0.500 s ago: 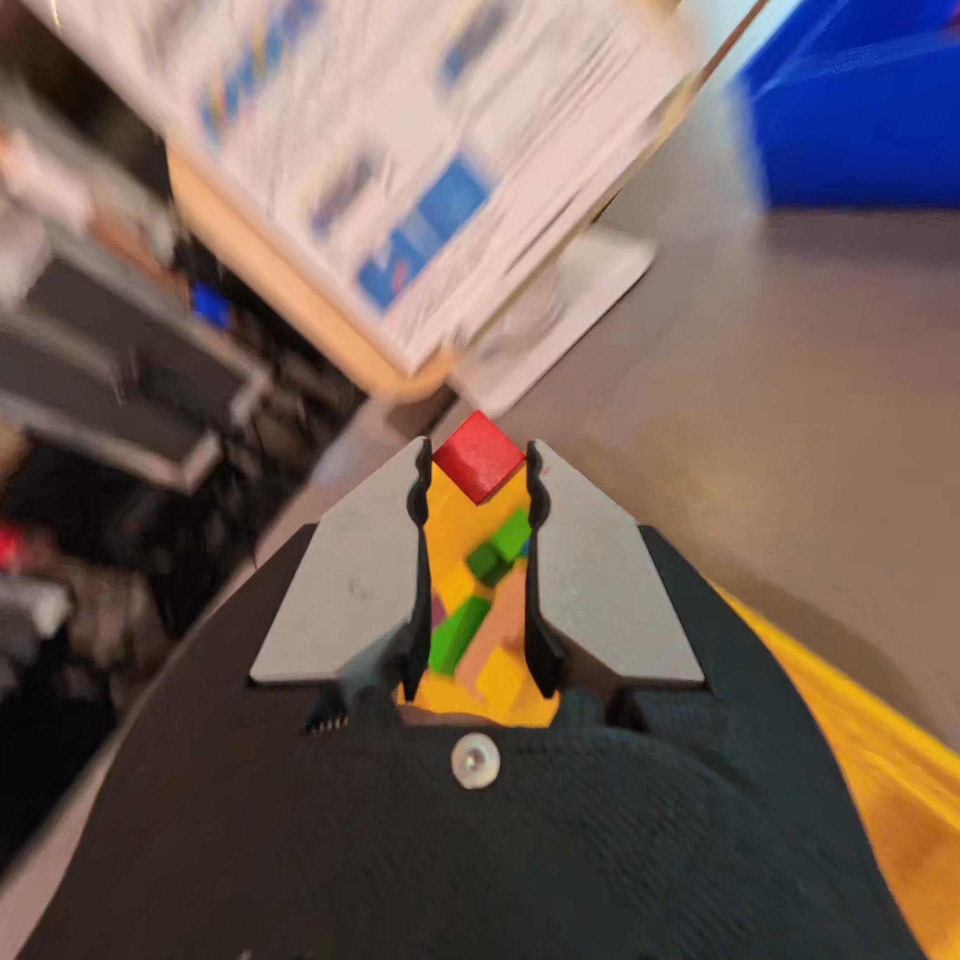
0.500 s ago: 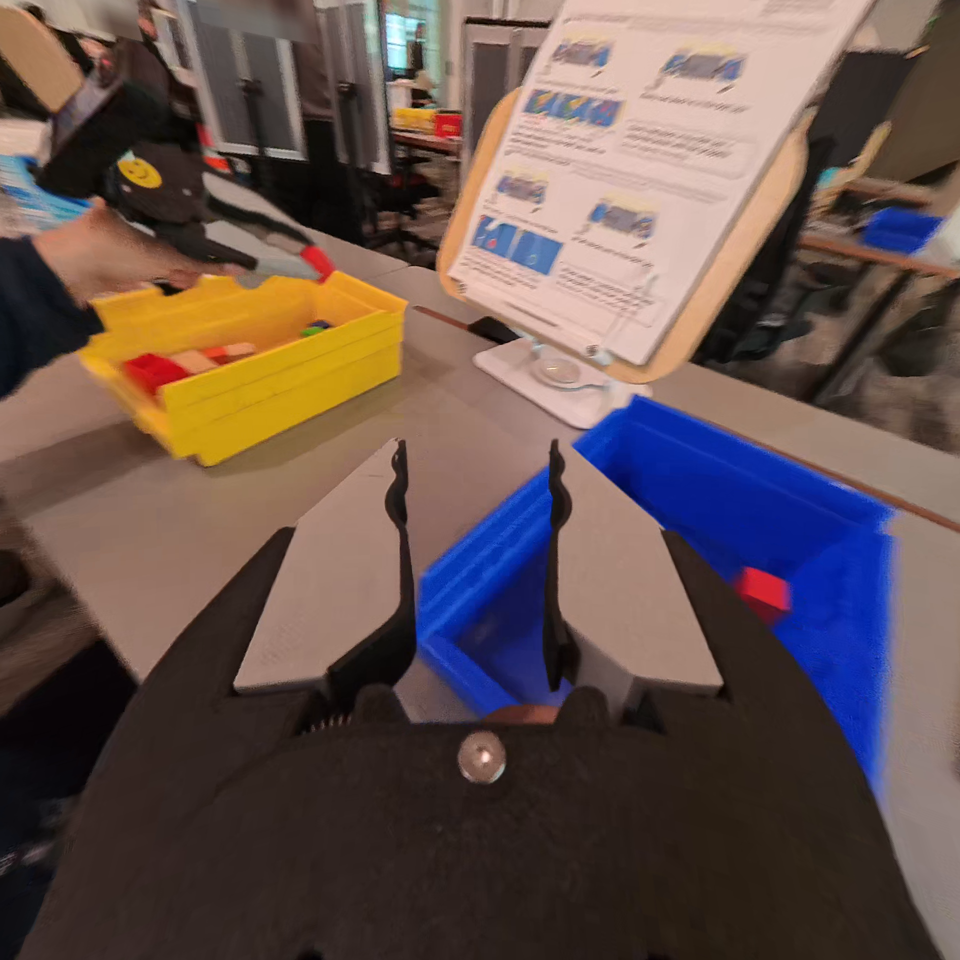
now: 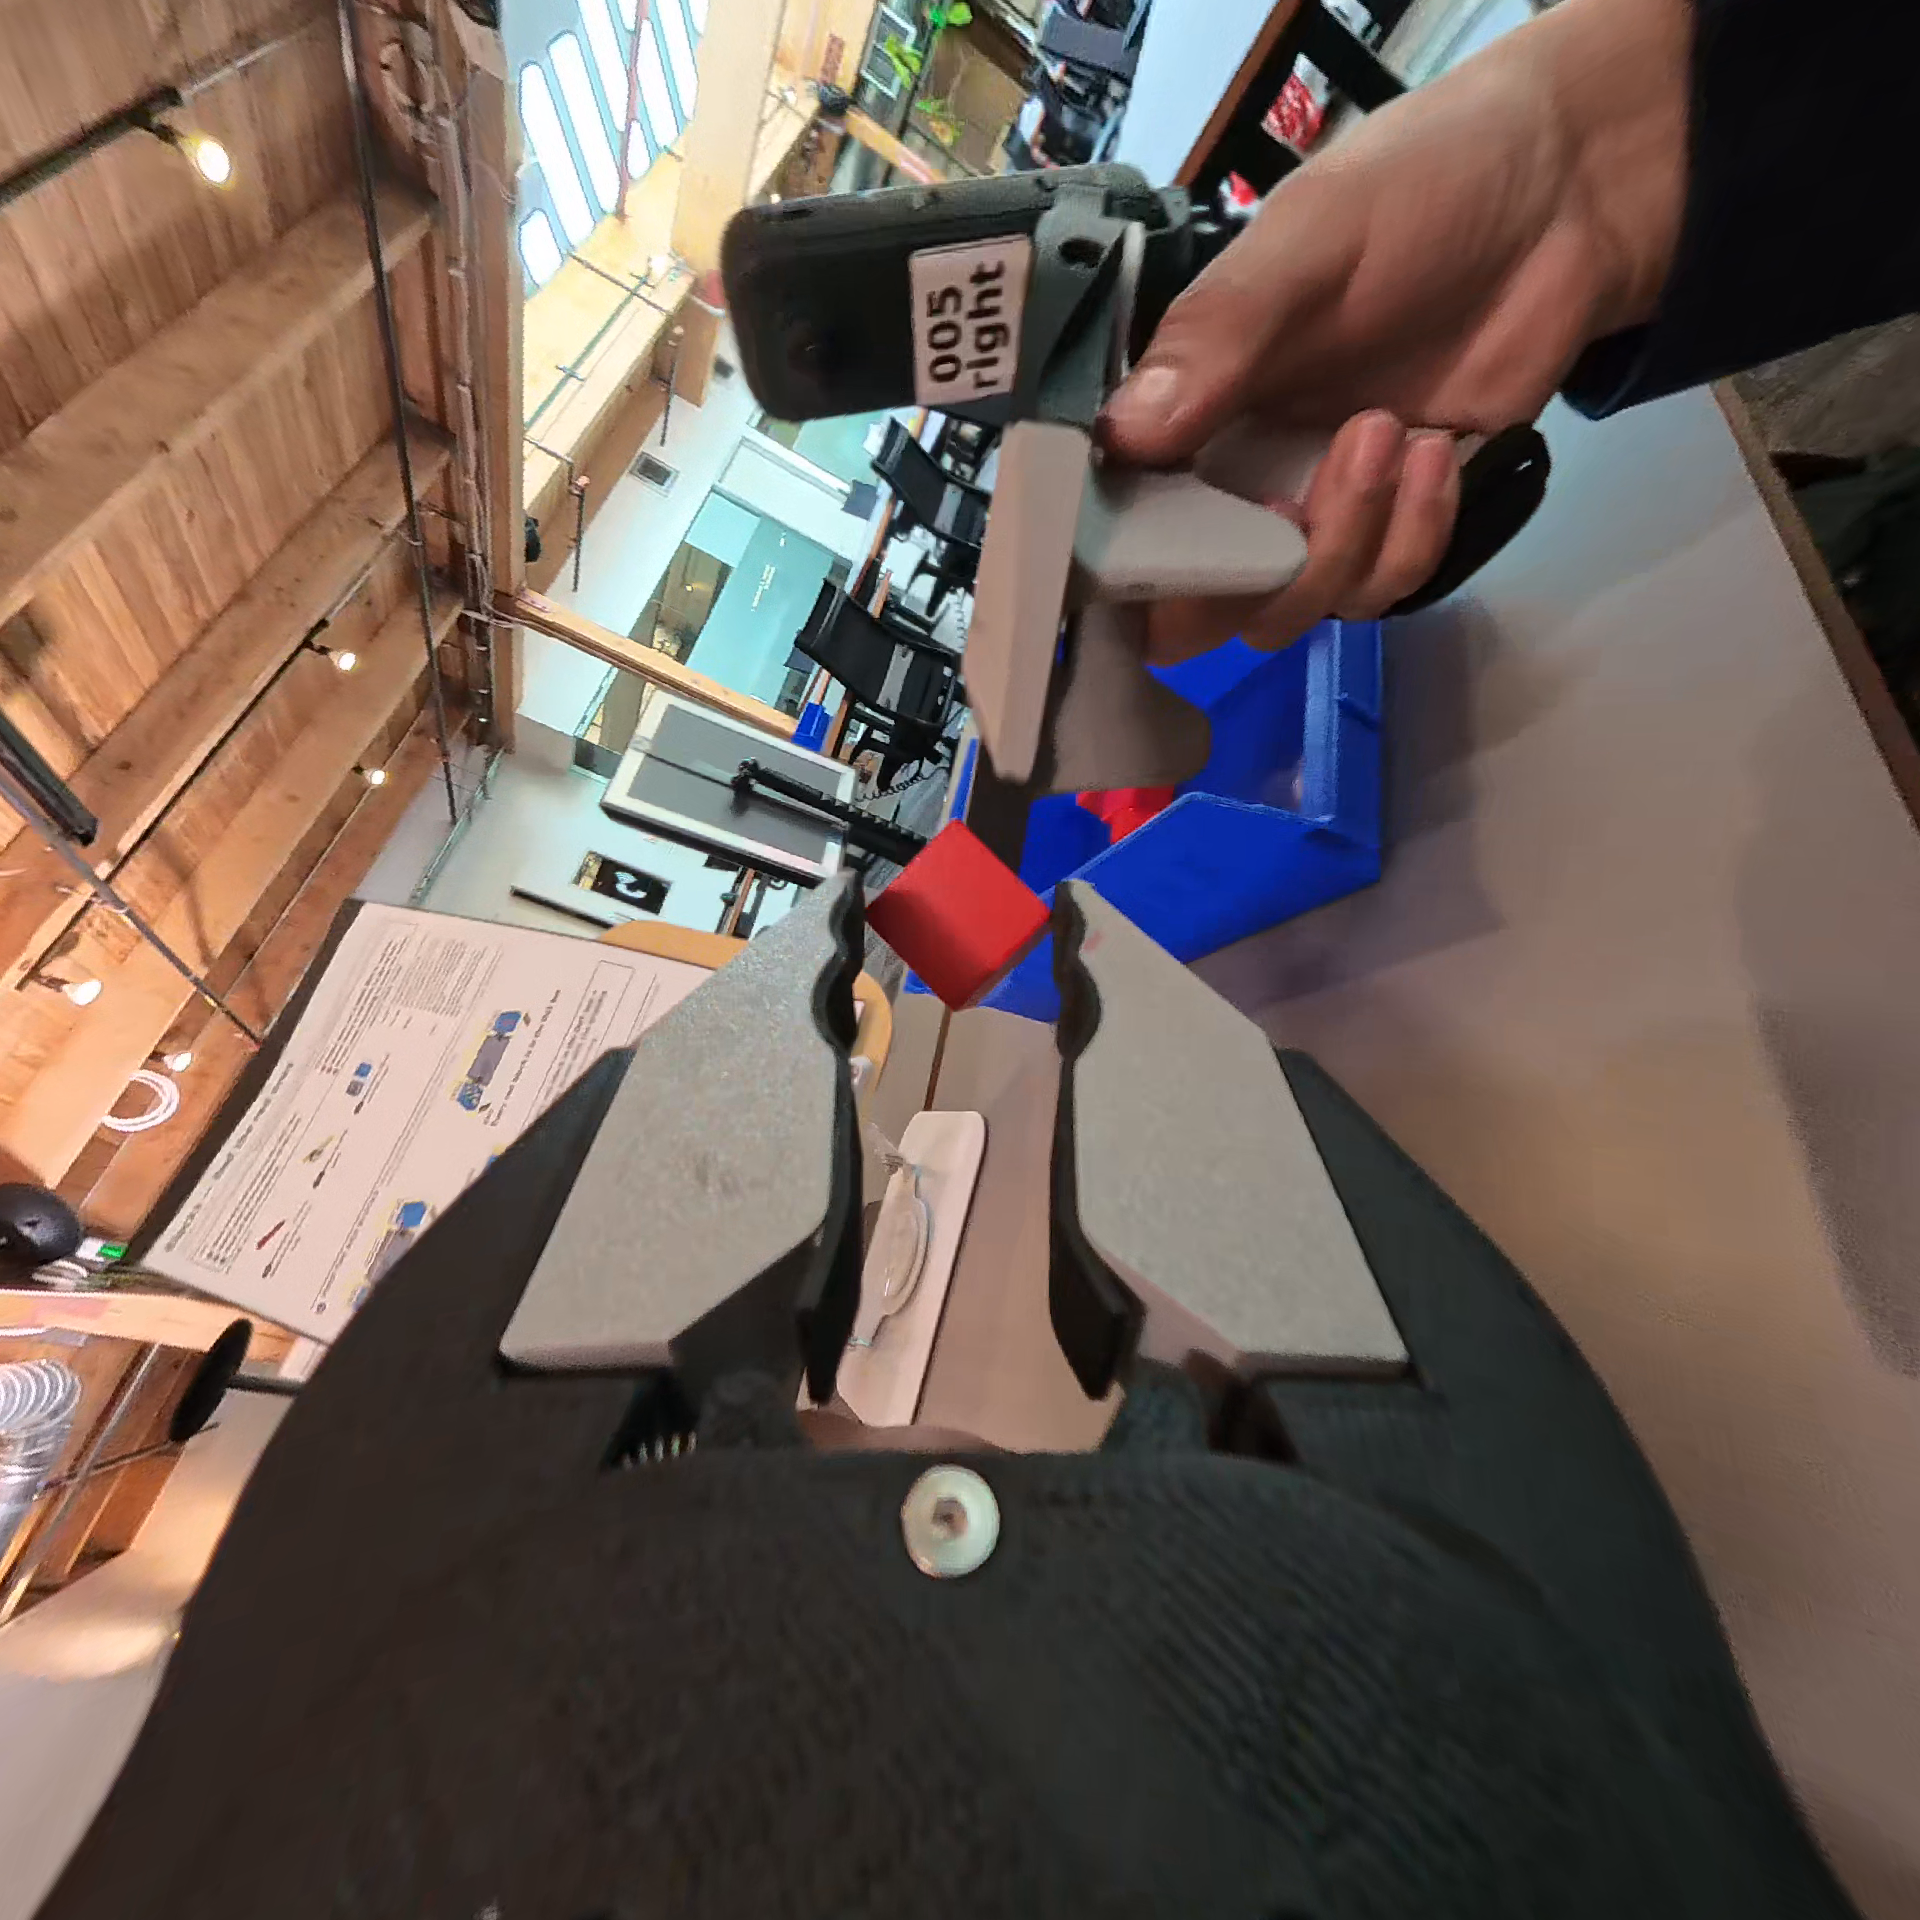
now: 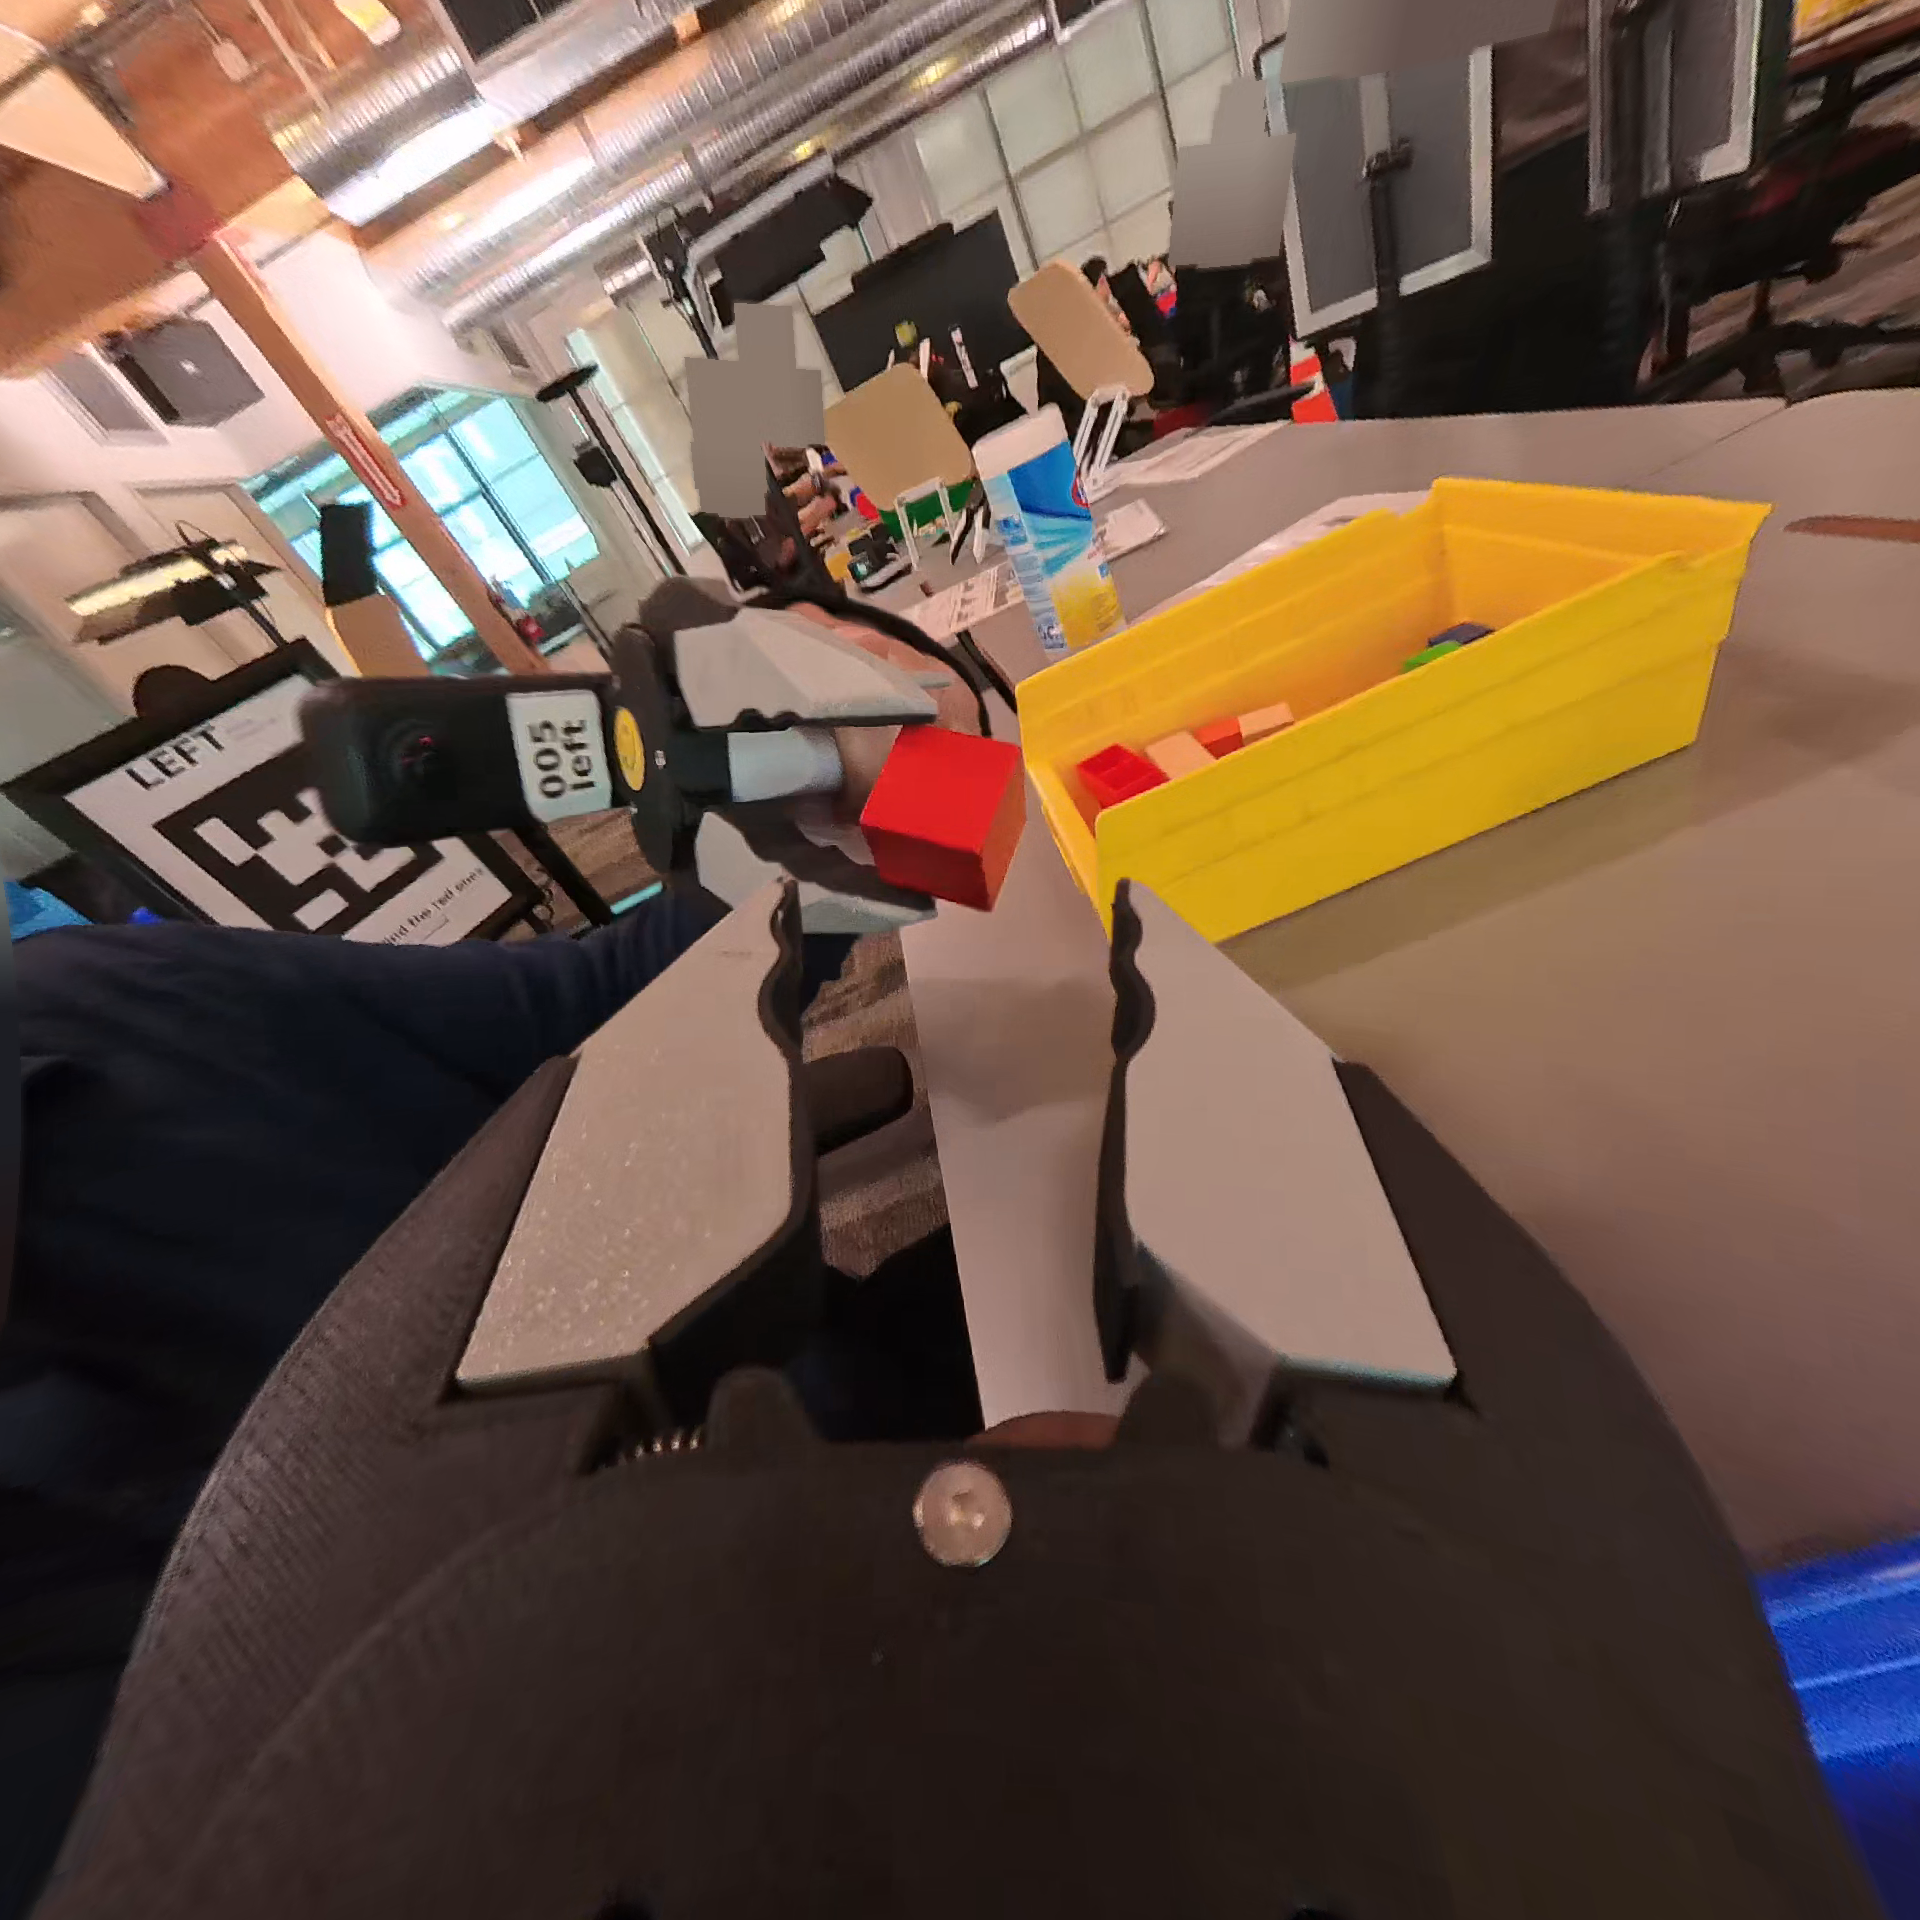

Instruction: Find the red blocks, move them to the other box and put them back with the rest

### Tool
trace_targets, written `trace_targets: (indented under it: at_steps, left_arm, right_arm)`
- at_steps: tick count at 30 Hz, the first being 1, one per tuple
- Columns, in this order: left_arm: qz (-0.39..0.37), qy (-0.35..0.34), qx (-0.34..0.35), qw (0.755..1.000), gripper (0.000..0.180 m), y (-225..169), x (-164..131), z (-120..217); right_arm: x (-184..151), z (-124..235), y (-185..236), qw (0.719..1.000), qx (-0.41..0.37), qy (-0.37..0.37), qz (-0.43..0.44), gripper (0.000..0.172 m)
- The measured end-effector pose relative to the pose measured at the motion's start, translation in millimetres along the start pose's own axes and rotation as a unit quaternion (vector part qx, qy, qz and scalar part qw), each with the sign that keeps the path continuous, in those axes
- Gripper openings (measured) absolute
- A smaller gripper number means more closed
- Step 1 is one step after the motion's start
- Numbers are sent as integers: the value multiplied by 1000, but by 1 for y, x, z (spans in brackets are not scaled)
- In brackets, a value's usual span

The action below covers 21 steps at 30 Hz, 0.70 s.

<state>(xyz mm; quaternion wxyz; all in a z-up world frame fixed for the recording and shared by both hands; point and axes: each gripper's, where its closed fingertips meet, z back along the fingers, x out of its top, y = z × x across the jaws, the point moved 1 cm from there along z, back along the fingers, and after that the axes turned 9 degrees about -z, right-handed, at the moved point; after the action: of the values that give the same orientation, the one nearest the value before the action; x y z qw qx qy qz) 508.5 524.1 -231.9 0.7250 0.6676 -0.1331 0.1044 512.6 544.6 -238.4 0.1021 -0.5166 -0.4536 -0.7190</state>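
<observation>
My left gripper [image 3: 958, 900] is shut on a red cube [image 3: 951, 927], pinched corner to corner at the fingertips and held in the air. The right wrist view shows the same cube [image 4: 945, 816] between the left gripper's pads, just left of the yellow box [image 4: 1403, 821]. My right gripper [image 4: 954, 899] is open and empty, facing the cube from a short distance. It also shows in the left wrist view [image 3: 1091, 758], above the blue box [image 3: 1226, 873], which holds a red block [image 3: 1127, 800]. The yellow box holds a red block [image 4: 1117, 774] and other coloured blocks.
An instruction board on a stand [image 3: 416, 1122] stands on the grey table [image 4: 1558, 1091] beside the blue box. A wipes canister [image 4: 1049, 540] stands behind the yellow box. A marker sign [image 4: 281, 821] stands off the table's near edge. A person's hand [image 3: 1403, 260] holds the right gripper.
My left gripper has carried the red cube away from above the yellow box and turned toward the blue box. My right gripper has swung from the blue box toward the cube, its jaws slightly wider.
</observation>
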Motion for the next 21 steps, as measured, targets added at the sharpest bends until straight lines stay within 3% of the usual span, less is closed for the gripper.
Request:
trace_targets:
  at_steps: [3,6,12,15,19,21]
  left_arm:
    - [-10,-2,-16,1000,34,-12,6,-6]
    - [-19,18,-4,1000,34,-13,3,-11]
    - [83,57,6,995,40,-7,-7,-12]
    - [176,66,26,982,34,8,-19,2]
    - [268,124,80,952,31,25,-67,30]
    - [309,122,96,938,28,27,-81,41]
  right_arm:
    - [-4,-9,-4,1000,-6,0,-3,55]
    - [-9,-14,-3,1000,15,8,-12,28]
    - [-2,-3,-25,997,-68,-4,35,26]
    - [24,37,-55,978,-187,-49,78,26]
    - [51,138,-118,908,-395,-96,105,26]
    - [55,187,-138,874,-460,-125,90,26]
